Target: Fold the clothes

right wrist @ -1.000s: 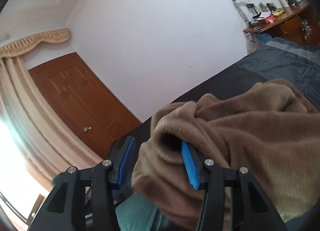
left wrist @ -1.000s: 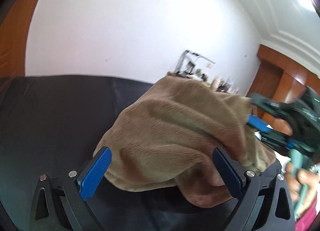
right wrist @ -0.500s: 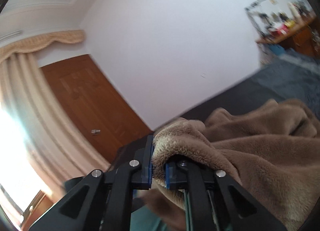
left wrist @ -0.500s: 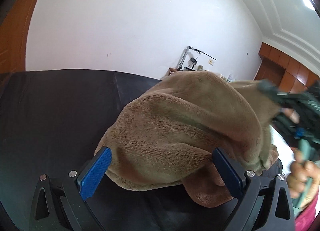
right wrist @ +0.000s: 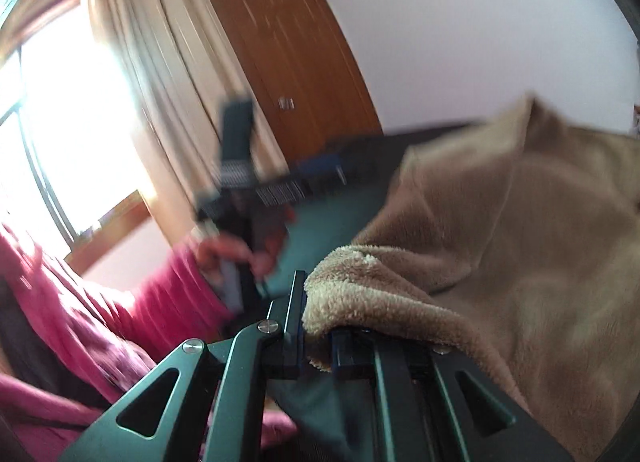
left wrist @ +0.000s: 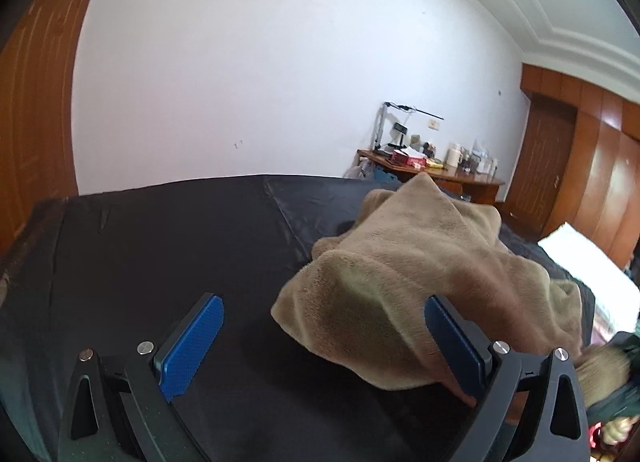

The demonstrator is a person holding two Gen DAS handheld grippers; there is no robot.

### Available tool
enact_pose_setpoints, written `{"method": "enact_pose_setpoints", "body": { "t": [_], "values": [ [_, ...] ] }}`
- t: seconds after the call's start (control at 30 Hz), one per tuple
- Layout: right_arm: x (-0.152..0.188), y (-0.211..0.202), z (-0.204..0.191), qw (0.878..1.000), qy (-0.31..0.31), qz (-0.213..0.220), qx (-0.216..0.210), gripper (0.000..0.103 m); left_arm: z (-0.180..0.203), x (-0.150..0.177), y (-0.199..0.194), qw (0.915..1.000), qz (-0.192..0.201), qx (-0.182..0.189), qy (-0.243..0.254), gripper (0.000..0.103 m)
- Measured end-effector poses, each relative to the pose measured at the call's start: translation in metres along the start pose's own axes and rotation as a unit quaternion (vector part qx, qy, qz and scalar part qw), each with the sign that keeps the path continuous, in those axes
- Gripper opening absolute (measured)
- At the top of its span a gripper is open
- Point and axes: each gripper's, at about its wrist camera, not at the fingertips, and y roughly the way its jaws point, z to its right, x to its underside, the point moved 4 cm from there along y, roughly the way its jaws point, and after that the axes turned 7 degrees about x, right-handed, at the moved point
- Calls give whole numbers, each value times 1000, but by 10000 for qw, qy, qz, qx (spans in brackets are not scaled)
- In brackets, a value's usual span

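A brown fleece garment (left wrist: 420, 274) lies bunched on the black bed cover (left wrist: 160, 246). My left gripper (left wrist: 320, 318) is open just above the cover. The garment's near edge drapes over its right blue pad (left wrist: 452, 338), while its left pad (left wrist: 192, 342) is bare. In the right wrist view my right gripper (right wrist: 316, 326) is shut on a curled hem of the garment (right wrist: 520, 242), which trails off to the right. That view also shows the left gripper (right wrist: 248, 185), blurred and held by a hand in a pink sleeve (right wrist: 172, 302).
A cluttered wooden desk (left wrist: 432, 173) stands against the white wall beyond the bed. Wooden wardrobes (left wrist: 580, 165) fill the right side, with a white sheet (left wrist: 580, 254) below them. A brown door (right wrist: 288, 61) and a curtained window (right wrist: 80, 101) are on the left.
My right gripper went from open to shut on the garment's hem and swung away, dragging the cloth to the right. The left gripper stayed open, with more bare black cover between its fingers.
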Motion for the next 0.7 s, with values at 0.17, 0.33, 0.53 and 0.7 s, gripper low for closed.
{"method": "enact_pose_setpoints", "body": {
  "t": [0.17,0.33,0.53,0.7],
  "values": [
    [20,2,17,9992,312,-232,119,23,25,8,-6,9974,-155,88,694,102],
    [32,-16,33,9985,393,-234,287,79,56,19,-8,9859,-309,180,1633,102],
    [25,-60,55,9956,816,454,37,79,92,32,-12,9601,-490,289,2739,102],
    [2,-68,84,9849,1392,1004,250,79,122,43,-15,9287,-636,377,3633,102]
  ]
}}
